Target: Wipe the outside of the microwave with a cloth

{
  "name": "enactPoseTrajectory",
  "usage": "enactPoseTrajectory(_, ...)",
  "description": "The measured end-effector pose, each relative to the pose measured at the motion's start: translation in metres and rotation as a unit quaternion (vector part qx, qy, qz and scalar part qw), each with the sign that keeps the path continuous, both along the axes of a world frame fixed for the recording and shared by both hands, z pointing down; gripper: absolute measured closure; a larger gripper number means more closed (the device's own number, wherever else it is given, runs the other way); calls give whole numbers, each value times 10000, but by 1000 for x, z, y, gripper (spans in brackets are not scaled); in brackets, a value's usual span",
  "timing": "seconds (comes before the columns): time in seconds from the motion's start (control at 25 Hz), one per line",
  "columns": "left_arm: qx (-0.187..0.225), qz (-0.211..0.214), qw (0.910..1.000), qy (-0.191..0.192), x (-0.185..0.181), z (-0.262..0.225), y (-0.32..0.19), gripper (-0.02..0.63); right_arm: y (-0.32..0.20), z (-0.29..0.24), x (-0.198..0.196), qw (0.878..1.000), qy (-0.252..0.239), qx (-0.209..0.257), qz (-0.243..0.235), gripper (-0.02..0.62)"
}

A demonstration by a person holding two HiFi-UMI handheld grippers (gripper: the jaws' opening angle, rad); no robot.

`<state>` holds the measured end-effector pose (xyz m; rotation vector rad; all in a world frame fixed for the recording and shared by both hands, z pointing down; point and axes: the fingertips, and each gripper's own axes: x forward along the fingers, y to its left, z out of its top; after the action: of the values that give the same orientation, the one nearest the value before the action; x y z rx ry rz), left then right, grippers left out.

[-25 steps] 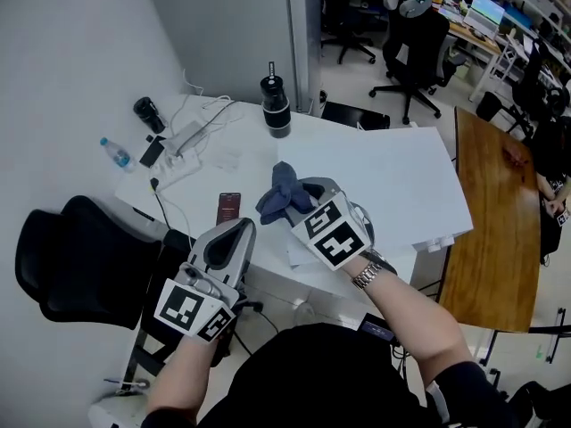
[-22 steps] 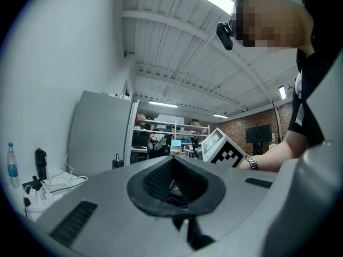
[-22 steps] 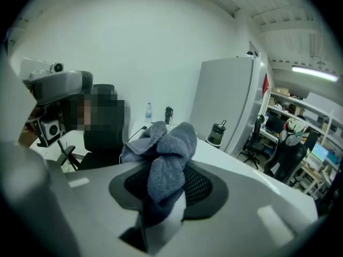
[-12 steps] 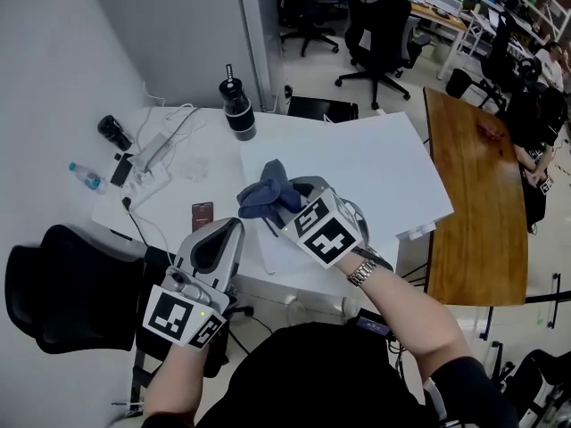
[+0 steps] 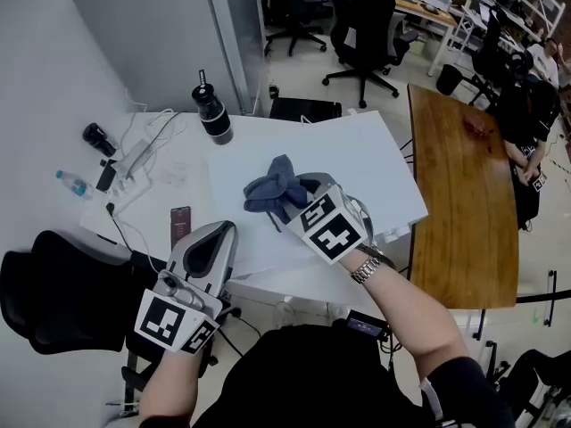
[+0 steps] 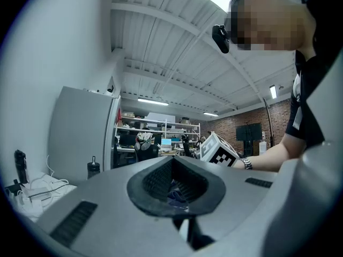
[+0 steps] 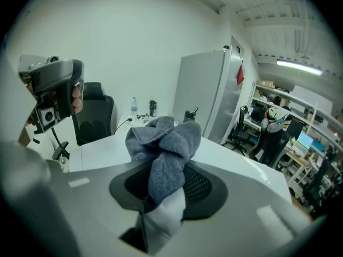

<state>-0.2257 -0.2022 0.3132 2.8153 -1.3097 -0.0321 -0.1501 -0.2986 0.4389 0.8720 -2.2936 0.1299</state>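
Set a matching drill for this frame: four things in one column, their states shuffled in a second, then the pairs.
1 cloth
2 left gripper
3 black bottle
4 dark red phone

A shut, empty
B standing upright
C lying flat
D clamped in the right gripper

Pairs: 1-D, 2-A, 3-B, 4-C

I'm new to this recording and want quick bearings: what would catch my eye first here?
The bunched blue-grey cloth stands out first, clamped in the right gripper above the white table in mid-picture. The left gripper, shut and empty, shows at lower left. A black bottle stands at the table's far side, and a wooden table lies to the right.
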Motion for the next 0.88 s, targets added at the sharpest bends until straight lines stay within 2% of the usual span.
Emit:
enactPoseTrajectory(0.4, -124, -73, 9999, -43, 77, -2, -6, 601, -17, -3, 100, 9998, -3, -7, 194, 466)
enactPoseTrajectory(0.88, -263, -244, 9991, -207, 150, 7, -9, 601, -41, -4, 197, 9991, -226, 65, 365, 466)
